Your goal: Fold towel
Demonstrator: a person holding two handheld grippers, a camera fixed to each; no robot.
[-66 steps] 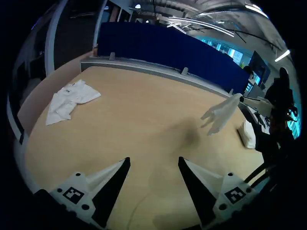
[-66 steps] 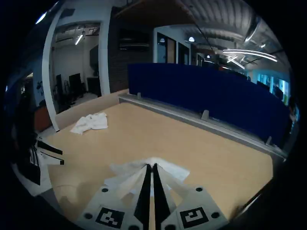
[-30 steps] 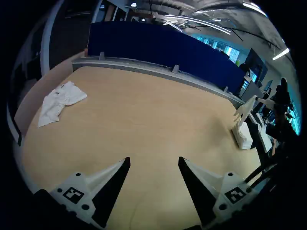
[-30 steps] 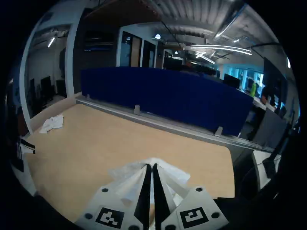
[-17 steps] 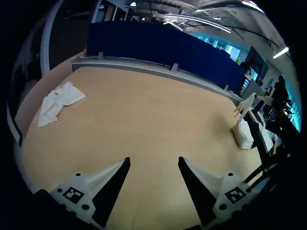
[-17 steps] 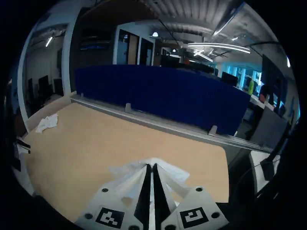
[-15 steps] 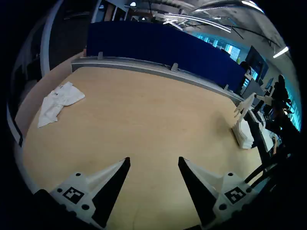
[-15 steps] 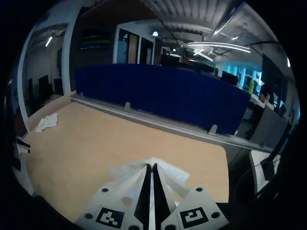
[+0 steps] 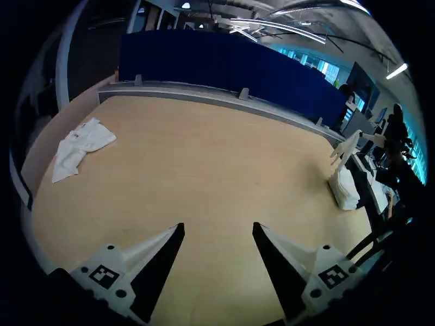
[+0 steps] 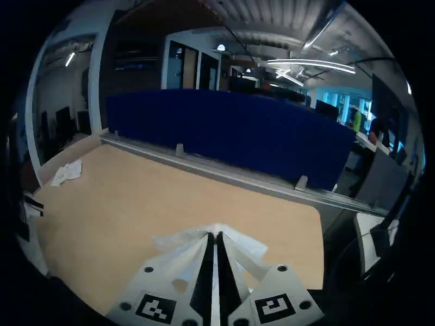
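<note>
My right gripper (image 10: pixel 213 234) is shut on a folded white towel (image 10: pixel 242 245), whose edges spread out on both sides of the closed fingers. In the left gripper view the same towel (image 9: pixel 343 151) hangs from the right gripper (image 9: pixel 365 137) just above a stack of folded white towels (image 9: pixel 343 190) at the table's right edge. A crumpled white towel (image 9: pixel 79 148) lies at the far left of the table, also seen small as the crumpled towel (image 10: pixel 66 173). My left gripper (image 9: pixel 217 225) stands open over the near table edge with nothing between its fingers.
The light wooden table (image 9: pixel 206 157) has a grey rail and a blue partition (image 9: pixel 228 65) along its far side. A person (image 9: pixel 399 163) stands at the right end. Office desks and chairs lie beyond the table's right edge.
The right gripper carried the hanging towel from mid-table to the right, over the folded stack. In the last half second it barely shifted. The left gripper stayed open and nearly still.
</note>
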